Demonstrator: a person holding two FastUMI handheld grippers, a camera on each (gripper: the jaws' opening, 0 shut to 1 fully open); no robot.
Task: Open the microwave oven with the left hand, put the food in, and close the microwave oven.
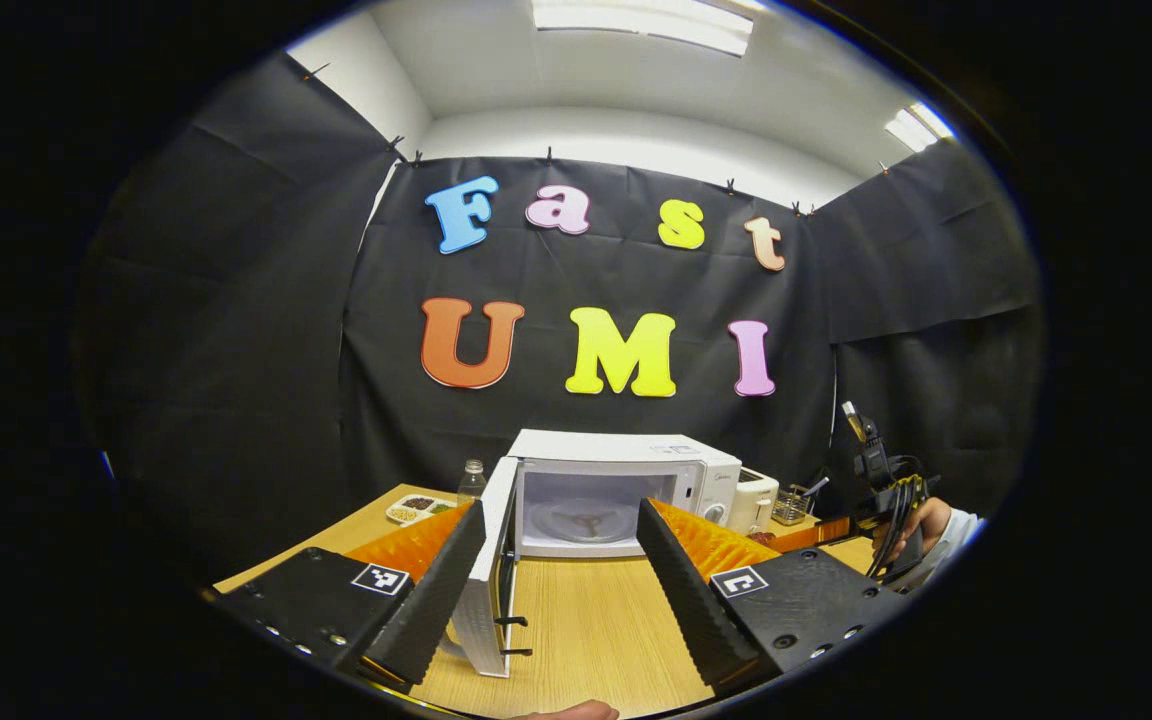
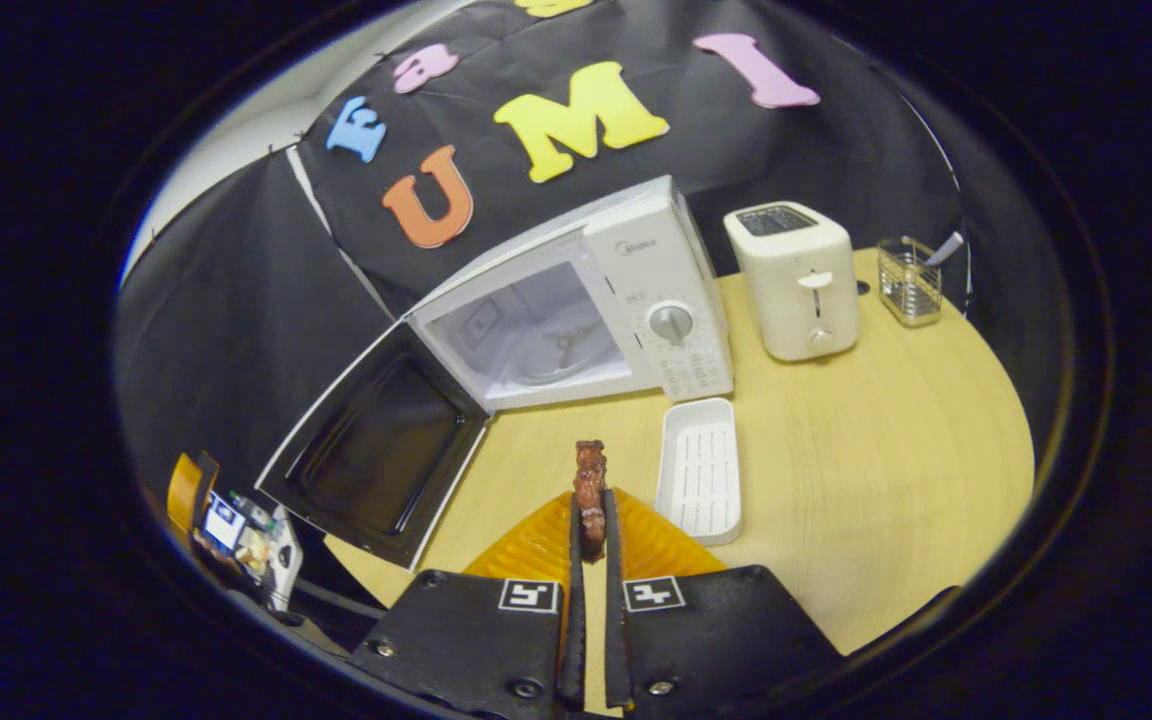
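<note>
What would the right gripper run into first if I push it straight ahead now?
Probably the microwave: the right gripper, holding the food, points over bare table toward its open cavity. Depth is hard to judge.

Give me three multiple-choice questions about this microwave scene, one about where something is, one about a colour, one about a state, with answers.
1. Where is the toaster?
A. Beside the microwave's control-panel side
B. On top of it
C. Inside it

2. What colour is the empty tray on the table?
A. Red
B. White
C. Green

3. How does the microwave door stand?
A. Closed
B. Swung wide open
C. Taken off

Answers:
1. A, it stands on the table next to the dial panel.
2. B, the ridged tray is white.
3. B, the cavity shows, while the right gripper pinches the food and the left gripper is open.
</note>
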